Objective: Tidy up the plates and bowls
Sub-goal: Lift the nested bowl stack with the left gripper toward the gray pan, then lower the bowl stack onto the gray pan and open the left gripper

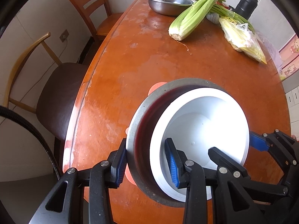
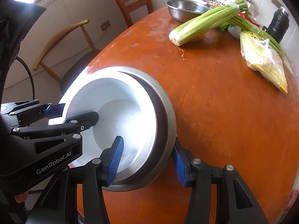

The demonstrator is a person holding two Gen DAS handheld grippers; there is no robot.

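— Clearly, what is seen at the left side of the left wrist view?

— Two chairs are seen beside the orange-brown table: a dark-seated one nearer and a slatted wooden one behind it. The left gripper is found at the bottom, its blue-padded fingers set on either side of the wall of a grey-rimmed bowl, one pad outside and one inside; the wall is clamped between them.

— And what is held inside that bowl?

— A white bowl is nested within it, and the pair is tilted. An orange-pink plate is glimpsed under the stack, though little of it can be made out. At the far right edge of the bowls, the right gripper is seen.

— How is it shown in the right wrist view?

— The nested bowls are placed at the table's near edge. The right gripper is closed on the opposite side of the grey rim, one pad within the white bowl and one against the outer wall.

— What lies farther right?

— A steel basin, a celery bunch, a yellow plastic bag and a black flask are laid out along the far part of the table.
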